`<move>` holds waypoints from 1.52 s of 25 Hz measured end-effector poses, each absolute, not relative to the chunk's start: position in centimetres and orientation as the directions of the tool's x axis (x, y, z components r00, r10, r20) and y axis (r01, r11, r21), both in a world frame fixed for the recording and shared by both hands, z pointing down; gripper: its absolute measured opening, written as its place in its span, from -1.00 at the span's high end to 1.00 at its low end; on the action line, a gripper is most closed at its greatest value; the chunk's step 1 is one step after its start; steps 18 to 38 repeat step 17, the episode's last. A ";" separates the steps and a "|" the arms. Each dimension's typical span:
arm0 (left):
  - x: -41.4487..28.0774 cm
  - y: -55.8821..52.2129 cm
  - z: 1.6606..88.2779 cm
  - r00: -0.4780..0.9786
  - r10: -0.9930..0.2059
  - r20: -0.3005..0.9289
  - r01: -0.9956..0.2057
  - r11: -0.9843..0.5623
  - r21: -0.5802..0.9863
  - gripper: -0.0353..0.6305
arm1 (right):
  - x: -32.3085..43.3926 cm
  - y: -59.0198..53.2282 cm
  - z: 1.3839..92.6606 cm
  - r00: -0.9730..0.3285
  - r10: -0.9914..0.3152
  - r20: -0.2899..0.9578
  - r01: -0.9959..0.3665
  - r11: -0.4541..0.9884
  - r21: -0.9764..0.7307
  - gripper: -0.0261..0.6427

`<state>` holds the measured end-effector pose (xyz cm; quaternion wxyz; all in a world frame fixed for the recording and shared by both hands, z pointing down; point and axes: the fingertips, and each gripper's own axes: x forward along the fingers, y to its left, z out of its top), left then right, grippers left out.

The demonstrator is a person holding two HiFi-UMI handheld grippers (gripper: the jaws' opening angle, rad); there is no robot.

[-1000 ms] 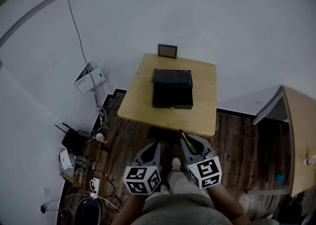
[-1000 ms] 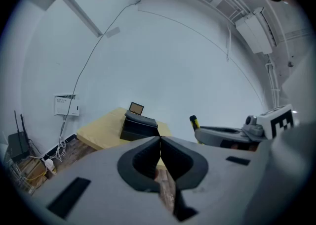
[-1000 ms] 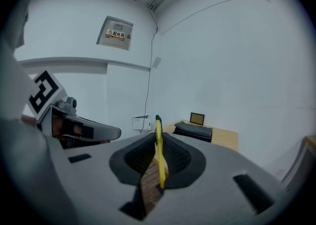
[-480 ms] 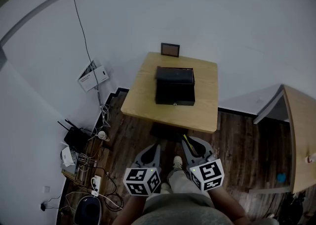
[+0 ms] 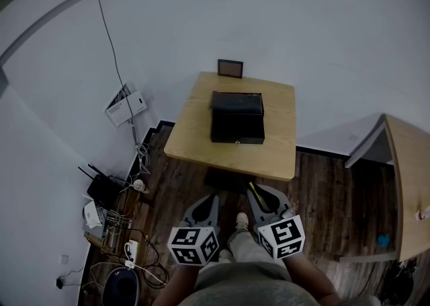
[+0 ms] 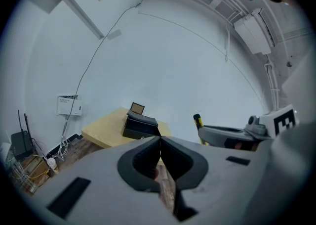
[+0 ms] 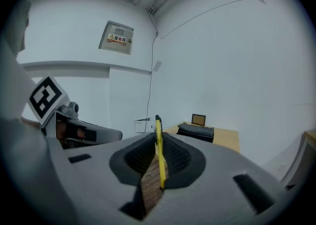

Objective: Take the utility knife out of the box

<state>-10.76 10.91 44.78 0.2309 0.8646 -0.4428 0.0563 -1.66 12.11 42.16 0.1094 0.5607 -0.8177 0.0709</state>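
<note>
Both jaw pairs are together: the left hand-held gripper (image 6: pixel 159 141) empty, the right hand-held gripper (image 7: pixel 158 139) clamping a slim yellow black-tipped utility knife (image 7: pixel 158 126).

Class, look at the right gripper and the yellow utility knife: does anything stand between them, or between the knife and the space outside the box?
Nothing visible does. The utility knife is clamped between the jaws of the right gripper. It is out of the black box, which sits apart from it on the table.
</note>
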 end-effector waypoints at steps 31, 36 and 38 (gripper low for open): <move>-10.3 10.3 44.6 0.607 -0.737 0.298 -0.787 -0.503 0.357 0.88 | -1.0 11.4 41.7 -0.336 -0.910 0.244 -0.937 0.349 0.014 0.82; -10.3 10.3 44.6 0.607 -0.737 0.298 -0.787 -0.503 0.357 0.88 | -1.0 11.4 41.7 -0.336 -0.910 0.244 -0.937 0.349 0.014 0.82; -10.3 10.3 44.6 0.607 -0.737 0.298 -0.787 -0.503 0.357 0.88 | -1.0 11.4 41.7 -0.336 -0.910 0.244 -0.937 0.349 0.014 0.82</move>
